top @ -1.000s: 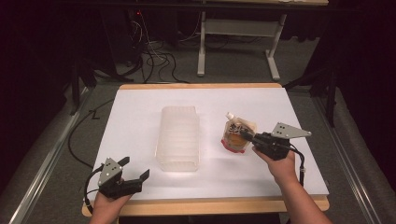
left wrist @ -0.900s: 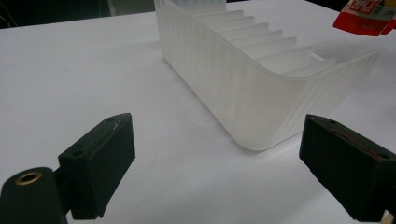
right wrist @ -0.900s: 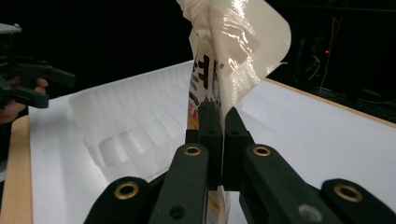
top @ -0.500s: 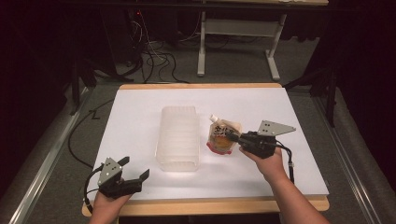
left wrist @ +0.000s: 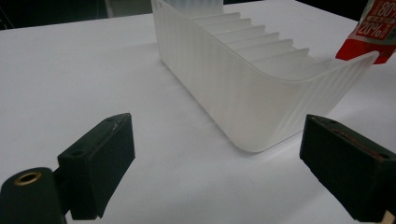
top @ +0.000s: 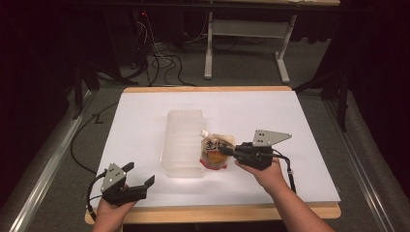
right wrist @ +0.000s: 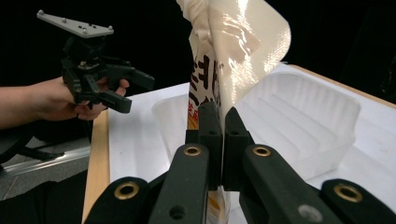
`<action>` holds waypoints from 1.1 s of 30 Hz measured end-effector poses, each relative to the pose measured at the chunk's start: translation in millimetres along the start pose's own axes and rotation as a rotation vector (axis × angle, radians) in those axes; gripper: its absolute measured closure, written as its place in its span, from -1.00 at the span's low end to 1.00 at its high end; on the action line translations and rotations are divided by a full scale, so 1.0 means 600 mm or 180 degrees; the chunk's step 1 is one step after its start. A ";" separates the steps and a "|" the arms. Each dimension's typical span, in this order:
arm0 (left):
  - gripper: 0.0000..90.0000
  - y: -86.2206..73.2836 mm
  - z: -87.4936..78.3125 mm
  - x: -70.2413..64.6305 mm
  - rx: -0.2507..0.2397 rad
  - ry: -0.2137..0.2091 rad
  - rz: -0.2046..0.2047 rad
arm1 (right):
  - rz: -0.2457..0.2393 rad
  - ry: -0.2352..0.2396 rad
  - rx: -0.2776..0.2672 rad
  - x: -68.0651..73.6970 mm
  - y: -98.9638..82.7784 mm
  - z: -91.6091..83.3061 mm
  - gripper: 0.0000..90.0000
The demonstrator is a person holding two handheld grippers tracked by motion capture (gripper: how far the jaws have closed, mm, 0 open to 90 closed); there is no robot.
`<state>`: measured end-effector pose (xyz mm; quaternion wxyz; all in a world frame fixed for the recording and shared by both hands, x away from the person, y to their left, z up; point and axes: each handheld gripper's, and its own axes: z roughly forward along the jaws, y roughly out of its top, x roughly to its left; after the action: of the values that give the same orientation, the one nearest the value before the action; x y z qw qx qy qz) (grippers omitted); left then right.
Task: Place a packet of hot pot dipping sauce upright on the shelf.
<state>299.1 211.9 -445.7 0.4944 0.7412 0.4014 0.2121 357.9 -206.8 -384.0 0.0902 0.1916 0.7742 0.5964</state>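
While pinched in the right claw (top: 230, 152), pouch (top: 215, 153) upright (spout topmost), beside tray (top: 183, 143)

High view overhead, facing forward; gripper views close, sharing tray (left wrist: 261, 88).

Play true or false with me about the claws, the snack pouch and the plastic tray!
1. The right claw pinches the pouch. True.
2. The left claw holds the tray. False: it is open and empty, near the table's front edge.
3. The tray has something inside. False: its ribbed bottom is bare.
4. The pouch is beside the tray's right wall. True.
5. The tray lies upside down. False: its open side faces up.
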 end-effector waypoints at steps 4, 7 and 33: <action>-0.76 0.000 -0.001 0.000 -0.0013 0.0005 -0.0006 | 0.0003 0.0052 0.0045 0.005 -0.001 0.014 1.00; -0.76 0.000 -0.002 0.001 -0.0014 0.0003 -0.0012 | -0.0004 0.0063 0.0083 0.008 -0.001 0.025 1.00; -0.77 0.002 -0.009 -0.003 -0.0074 -0.0022 -0.0030 | -0.0036 0.0195 0.0283 0.025 0.016 0.127 1.00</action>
<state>294.7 213.4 -442.5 0.5054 0.7343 0.4007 0.2118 374.0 -130.6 -394.0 0.0612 0.1726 0.8035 0.5665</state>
